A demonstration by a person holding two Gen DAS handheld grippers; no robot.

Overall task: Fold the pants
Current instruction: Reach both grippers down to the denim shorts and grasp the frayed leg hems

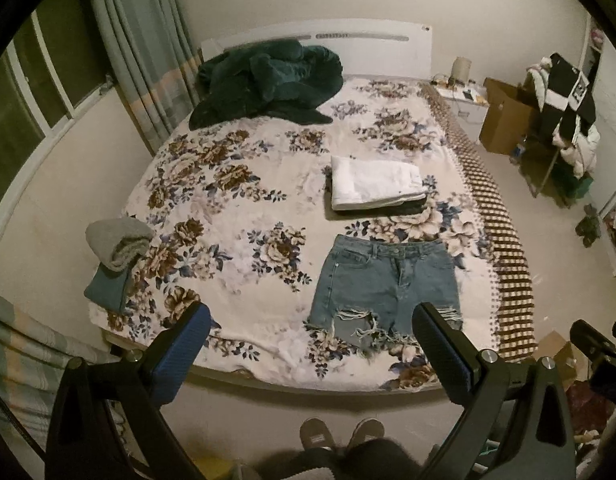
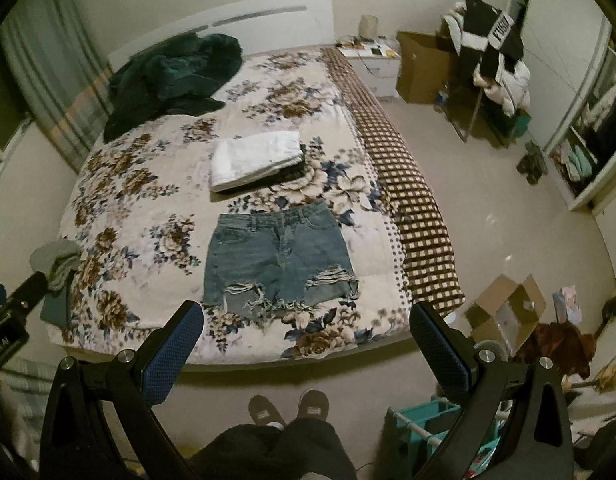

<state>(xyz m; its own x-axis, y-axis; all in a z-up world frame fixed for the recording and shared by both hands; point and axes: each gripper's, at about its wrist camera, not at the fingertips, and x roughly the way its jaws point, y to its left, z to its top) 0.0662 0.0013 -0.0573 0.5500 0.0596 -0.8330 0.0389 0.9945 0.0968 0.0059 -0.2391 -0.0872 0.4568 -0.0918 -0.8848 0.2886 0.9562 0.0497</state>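
A pair of ripped blue denim shorts (image 1: 382,284) lies flat and unfolded on the floral bed cover (image 1: 236,216), waistband away from me, frayed hems near the foot edge. It also shows in the right wrist view (image 2: 278,256). My left gripper (image 1: 312,344) is open and empty, held high above the foot of the bed. My right gripper (image 2: 308,340) is open and empty at about the same height. Both are well short of the shorts. A folded white garment (image 1: 374,184) lies on a dark folded one just beyond the shorts; it also shows in the right wrist view (image 2: 254,158).
A dark green blanket heap (image 1: 268,80) lies at the headboard. Grey and teal clothes (image 1: 116,256) sit at the bed's left edge. A checked blanket (image 2: 408,200) hangs over the right side. Cardboard boxes (image 2: 504,312), a clothes rack (image 2: 492,56) and a nightstand (image 2: 372,60) stand to the right. My feet (image 2: 288,404) are at the bed's foot.
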